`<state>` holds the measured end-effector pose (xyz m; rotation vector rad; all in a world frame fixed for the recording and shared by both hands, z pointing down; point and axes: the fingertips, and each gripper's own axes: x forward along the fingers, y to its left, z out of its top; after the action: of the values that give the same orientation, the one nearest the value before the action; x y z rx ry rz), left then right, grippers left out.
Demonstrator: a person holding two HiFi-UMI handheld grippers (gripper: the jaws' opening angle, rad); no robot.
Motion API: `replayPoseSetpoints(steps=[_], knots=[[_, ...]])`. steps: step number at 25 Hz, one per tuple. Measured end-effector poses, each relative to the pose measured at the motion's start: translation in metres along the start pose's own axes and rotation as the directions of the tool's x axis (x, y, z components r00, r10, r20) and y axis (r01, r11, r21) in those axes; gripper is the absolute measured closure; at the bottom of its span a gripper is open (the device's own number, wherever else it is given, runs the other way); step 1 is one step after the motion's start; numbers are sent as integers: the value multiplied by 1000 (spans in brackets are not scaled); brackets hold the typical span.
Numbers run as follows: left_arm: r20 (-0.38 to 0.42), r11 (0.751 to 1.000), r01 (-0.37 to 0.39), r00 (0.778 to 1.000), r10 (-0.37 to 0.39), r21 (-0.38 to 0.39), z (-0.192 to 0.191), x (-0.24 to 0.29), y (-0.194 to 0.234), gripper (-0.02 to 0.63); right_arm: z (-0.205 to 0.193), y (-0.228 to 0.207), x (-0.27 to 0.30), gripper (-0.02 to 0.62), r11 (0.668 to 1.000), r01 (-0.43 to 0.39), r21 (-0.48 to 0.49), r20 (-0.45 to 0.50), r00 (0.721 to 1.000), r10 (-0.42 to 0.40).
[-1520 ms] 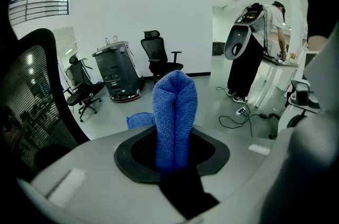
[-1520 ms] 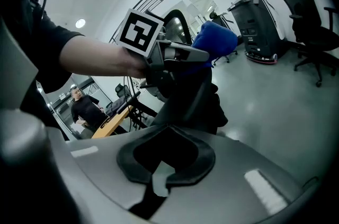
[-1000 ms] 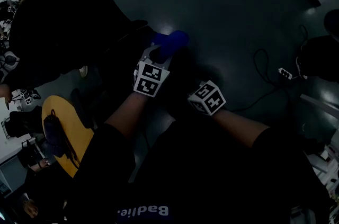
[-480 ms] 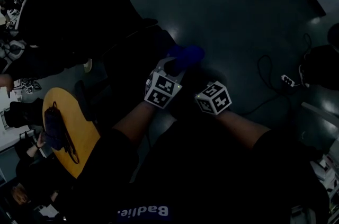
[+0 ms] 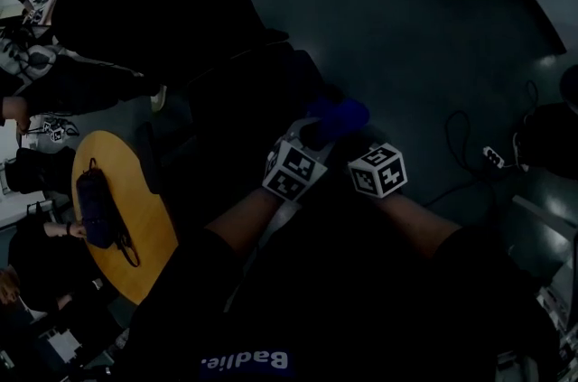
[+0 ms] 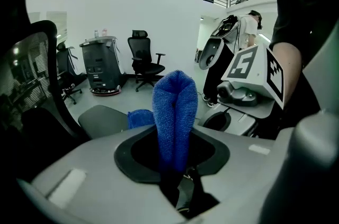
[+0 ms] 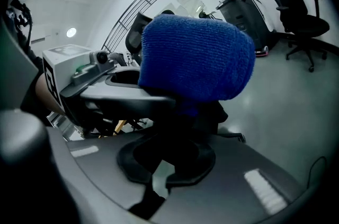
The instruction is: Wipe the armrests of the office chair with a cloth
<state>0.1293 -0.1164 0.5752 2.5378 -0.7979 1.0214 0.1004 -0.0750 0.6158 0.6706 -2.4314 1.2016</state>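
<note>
- Gripping the blue cloth [image 6: 175, 112] with the left claw [image 6: 177, 162], jaws shut tight on it; folded double so that a thick pad stands out past the tips (more wiping face, and no hard jaw against the chair).
- Trailing a loose end of that cloth onto the grey armrest [image 6: 100, 121], which suggests wiping there is in hand or about to begin.
- Keeping the right claw [image 7: 161, 162] closed, nothing seen between its jaws, just beside the armrest and close under the cloth (likely on standby to steady or re-tuck the fold).
- Seen from the head view: both claws side by side near the armrest, with the chair back [image 5: 135, 19] rising beyond it; too dark to judge contact.
- Well apart from the armrest, a round yellow tabletop [image 5: 135, 231], playing no part here.
</note>
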Motion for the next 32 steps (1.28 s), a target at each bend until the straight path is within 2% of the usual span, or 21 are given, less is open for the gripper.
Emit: replayPoseSetpoints(steps=[9,15,19,23,28,32], knots=[[22,999,-2,1000,3,-45,0,-8,-16,476,3,-2,-6,592,1000,-3,-6,-24,1000,2],[66,992,-57,996,65,-113,2,-20,-11,476,8,7,-7,591,997,-49,-64,-68,997,45],[105,979,-112,986,131,-171,12,-35,-3,476,20,19,-11,591,990,-104,-91,-82,992,97],[139,952,-179,966,217,-247,13,-57,10,476,32,38,-5,591,978,-170,-124,-102,982,158],[138,888,-279,927,347,-365,12,-69,34,476,48,41,8,591,947,-271,-171,-181,954,240],[142,855,-318,904,404,-411,-6,-93,45,476,46,63,27,591,927,-311,-210,-225,938,263]])
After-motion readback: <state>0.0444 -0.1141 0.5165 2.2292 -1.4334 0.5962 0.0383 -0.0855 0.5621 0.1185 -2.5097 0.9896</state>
